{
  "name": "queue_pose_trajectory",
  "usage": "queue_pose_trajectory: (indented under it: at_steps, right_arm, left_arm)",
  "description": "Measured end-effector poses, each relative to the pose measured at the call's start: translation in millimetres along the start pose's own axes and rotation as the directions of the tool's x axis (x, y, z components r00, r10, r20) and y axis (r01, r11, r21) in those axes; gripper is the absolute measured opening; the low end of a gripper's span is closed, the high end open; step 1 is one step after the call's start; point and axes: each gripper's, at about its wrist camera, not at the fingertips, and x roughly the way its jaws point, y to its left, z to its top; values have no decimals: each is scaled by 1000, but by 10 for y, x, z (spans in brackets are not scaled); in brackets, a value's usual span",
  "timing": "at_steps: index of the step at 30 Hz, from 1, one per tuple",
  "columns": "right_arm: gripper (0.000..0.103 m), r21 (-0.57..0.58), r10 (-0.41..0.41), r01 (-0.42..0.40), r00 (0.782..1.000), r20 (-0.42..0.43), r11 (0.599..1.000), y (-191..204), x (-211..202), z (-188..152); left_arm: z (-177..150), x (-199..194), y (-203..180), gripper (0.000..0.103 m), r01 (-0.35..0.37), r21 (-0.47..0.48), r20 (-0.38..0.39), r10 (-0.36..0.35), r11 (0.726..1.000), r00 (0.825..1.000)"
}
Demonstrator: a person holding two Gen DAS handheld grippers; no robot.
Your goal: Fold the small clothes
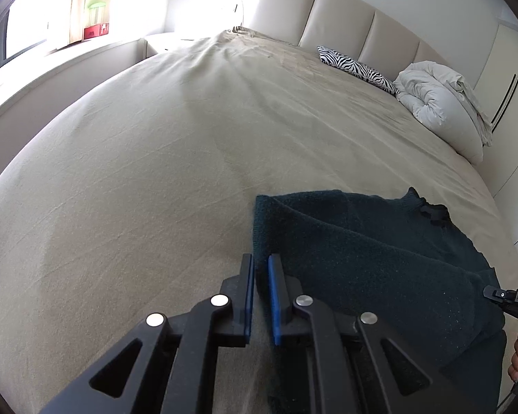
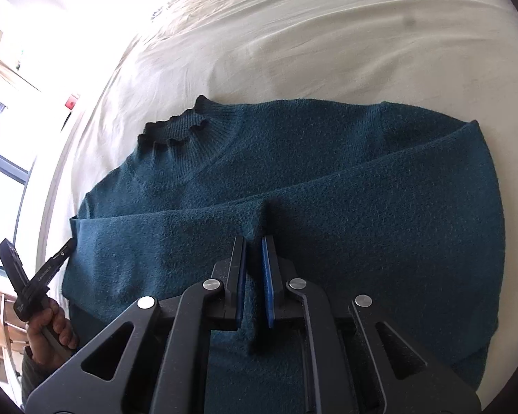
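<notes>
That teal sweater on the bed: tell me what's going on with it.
A person is folding the teal sweater on the beige bed, a hand-held gripper in each hand. The right hand-held gripper is shut on a pinched ridge of knit where the sleeves lie folded across the body. The left hand-held gripper is shut at the sweater's side edge; whether it grips fabric is unclear.

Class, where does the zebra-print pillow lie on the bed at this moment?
In the left wrist view, the zebra-print pillow lies at the far right of the bed, against the padded headboard, just left of the rolled white duvet.
</notes>
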Motion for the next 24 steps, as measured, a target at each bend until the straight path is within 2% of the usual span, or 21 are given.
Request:
queue_pose_trajectory:
  at_steps: [1, 2, 4, 6, 8, 10, 11, 12, 17, 21, 24]
  right_arm:
    - [11, 6, 12, -12, 1000, 9, 1000, 9, -66, -34]
    - [18, 5, 16, -16, 1000, 24, 1000, 32, -132, -73]
    - [26, -6, 25, -25, 999, 37, 1000, 90, -222, -162]
    - [30, -32, 25, -24, 1000, 16, 999, 185, -221, -247]
    - [30, -81, -29, 28, 1000, -11, 996, 306, -150, -333]
    - [29, -113, -84, 81, 996, -19, 990, 352, -76, -391]
    - [18, -114, -96, 94, 995, -11, 989, 344, -68, -404]
    - [2, -106, -121, 120, 993, -2, 987, 319, -76, -402]
    - [1, -37, -185, 185, 983, 13, 982, 43, -136, -345]
    - [1, -53, -178, 179, 984, 17, 983, 1, -127, -380]
    - [4, 22, -117, 116, 993, 36, 993, -59, -230, -359]
  left_arm:
    - [-25, -110, -57, 10, -2, 25, 24, 1, 1000, 1000]
    - [-40, -207, -127, 10, -9, 58, 48, 6, 998, 999]
    - [-120, -308, -254, 10, -28, 125, 59, 21, 992, 998]
    - [-218, -266, -312, 10, -65, 166, 36, 60, 984, 998]
    - [-295, -136, -255, 11, -77, 157, -19, 81, 985, 997]
    - [-339, -96, -191, 12, -74, 139, -33, 79, 987, 996]
    - [-354, -100, -183, 12, -73, 141, -35, 79, 987, 996]
    - [-359, -96, -187, 12, -76, 149, -38, 83, 986, 996]
    - [-430, -54, -153, 13, -73, 141, -40, 79, 987, 996]
    - [-474, -46, -176, 13, -85, 158, -30, 91, 984, 995]
    - [-468, -53, -140, 14, -71, 142, -33, 77, 987, 997]
